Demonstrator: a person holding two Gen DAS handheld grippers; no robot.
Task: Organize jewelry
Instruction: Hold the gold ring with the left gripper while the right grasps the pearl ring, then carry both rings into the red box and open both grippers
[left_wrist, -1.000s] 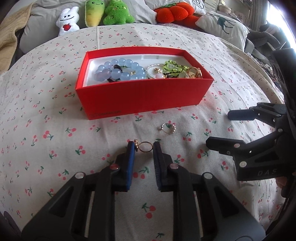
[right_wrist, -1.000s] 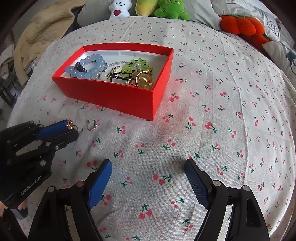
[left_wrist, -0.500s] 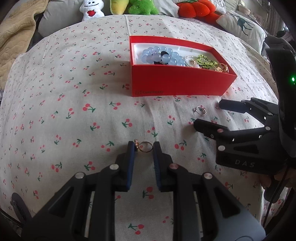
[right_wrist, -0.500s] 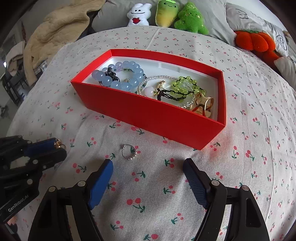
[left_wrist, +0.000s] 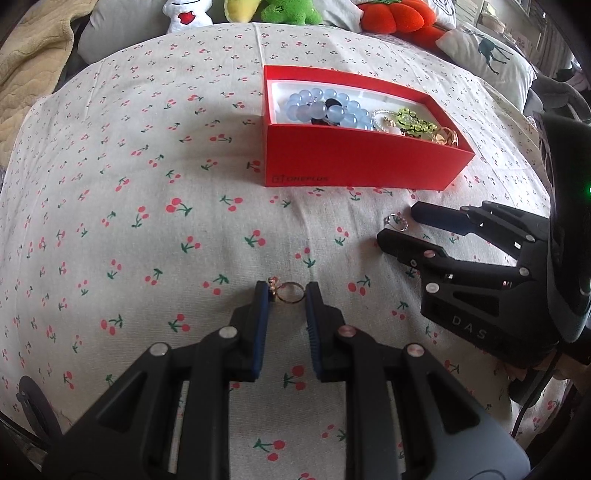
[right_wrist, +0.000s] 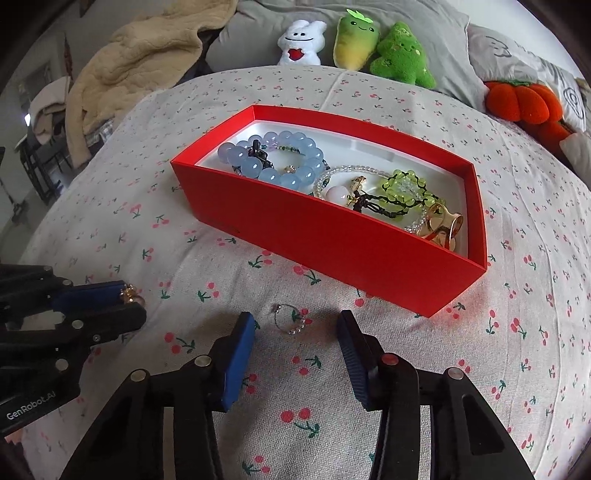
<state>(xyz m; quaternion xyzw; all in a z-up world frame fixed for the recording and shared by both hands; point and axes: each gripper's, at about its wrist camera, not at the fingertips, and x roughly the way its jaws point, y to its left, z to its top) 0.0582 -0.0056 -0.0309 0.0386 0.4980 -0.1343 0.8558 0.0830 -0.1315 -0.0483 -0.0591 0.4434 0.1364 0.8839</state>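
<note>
A gold ring (left_wrist: 289, 292) is pinched between the blue pads of the left gripper (left_wrist: 287, 295), held by its band so that its small ornament sits against the left pad; it is kept above the cherry-print bedspread (left_wrist: 147, 229), well short of the red box (left_wrist: 354, 162). The right gripper (right_wrist: 297, 328) is spread wide, its fingers set on either side of a thin silver beaded ring (right_wrist: 291, 320) lying on the cloth just in front of the box, a stance judged to prepare a pinch. Inside the box a blue bead bracelet (right_wrist: 273, 157), a green bead bracelet (right_wrist: 406, 188) and a gold ring-like piece (right_wrist: 441, 223) are already gathered, so both loose rings are presumably meant to be placed there.
</note>
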